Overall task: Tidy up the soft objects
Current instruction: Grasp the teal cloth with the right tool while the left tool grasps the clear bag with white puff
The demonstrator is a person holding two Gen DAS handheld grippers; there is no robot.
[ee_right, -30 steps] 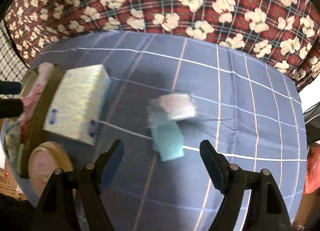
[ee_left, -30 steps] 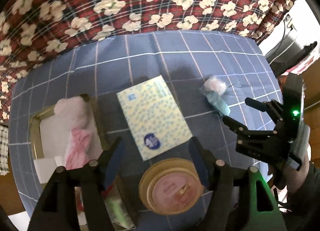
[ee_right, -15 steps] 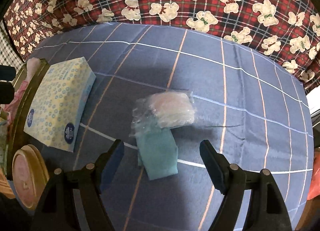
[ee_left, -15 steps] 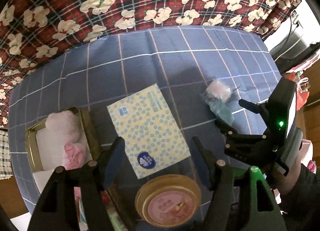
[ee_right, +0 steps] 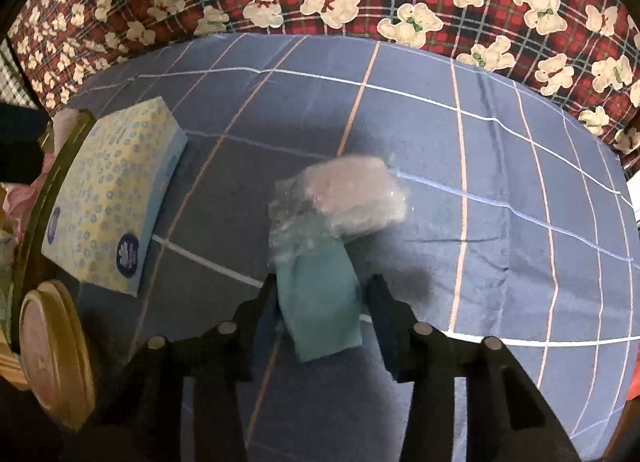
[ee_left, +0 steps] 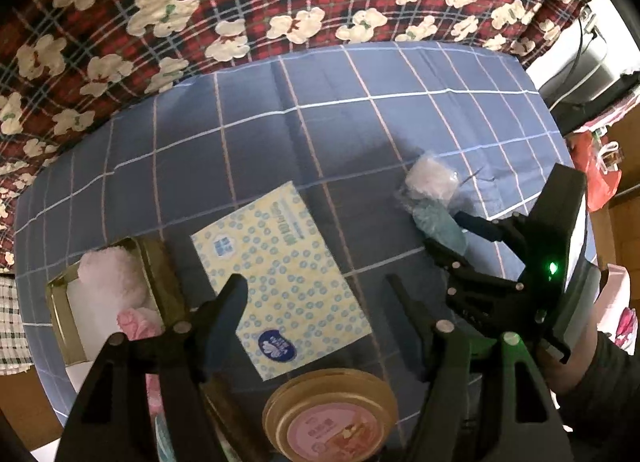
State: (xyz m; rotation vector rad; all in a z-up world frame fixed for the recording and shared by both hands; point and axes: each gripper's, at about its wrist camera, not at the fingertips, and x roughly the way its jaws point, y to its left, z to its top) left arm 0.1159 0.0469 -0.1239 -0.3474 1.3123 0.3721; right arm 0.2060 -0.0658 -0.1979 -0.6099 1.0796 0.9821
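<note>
Blue-logoed tissue pack, lettering unreadable

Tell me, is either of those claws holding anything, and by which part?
The right gripper has closed on the teal cloth end of the plastic-wrapped bundle on the table. The left gripper is open and holds nothing.

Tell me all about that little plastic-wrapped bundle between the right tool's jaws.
The bundle is a crinkly clear plastic bag holding two soft pieces, a pale pink one at the far end and a teal one nearer. It lies flat on the blue checked cloth. The right gripper straddles its teal end, jaws close to either side.
</note>
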